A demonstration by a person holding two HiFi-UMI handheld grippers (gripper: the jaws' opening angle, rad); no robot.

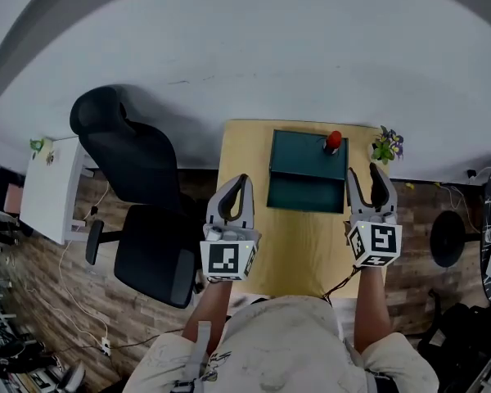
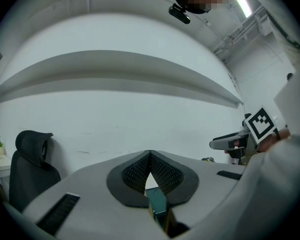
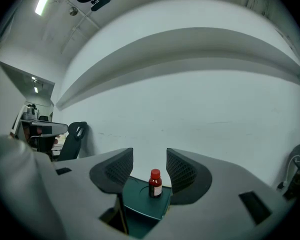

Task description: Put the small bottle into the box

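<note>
Currently, right gripper (image 3: 149,155) fingers stand wide, empty; left gripper (image 2: 150,155) fingers touch.

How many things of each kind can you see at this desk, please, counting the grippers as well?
Grippers: 2, the left gripper and the right gripper
Boxes: 1, the green box
Bottles: 1, the small bottle
Chairs: 1, the office chair
Plants: 1, the potted plant
Total: 6

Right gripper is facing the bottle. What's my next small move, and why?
Probably ease the right gripper forward until its open jaws flank the small bottle: it stands upright on the green box, centred in the gap but ahead of the jaws.
</note>
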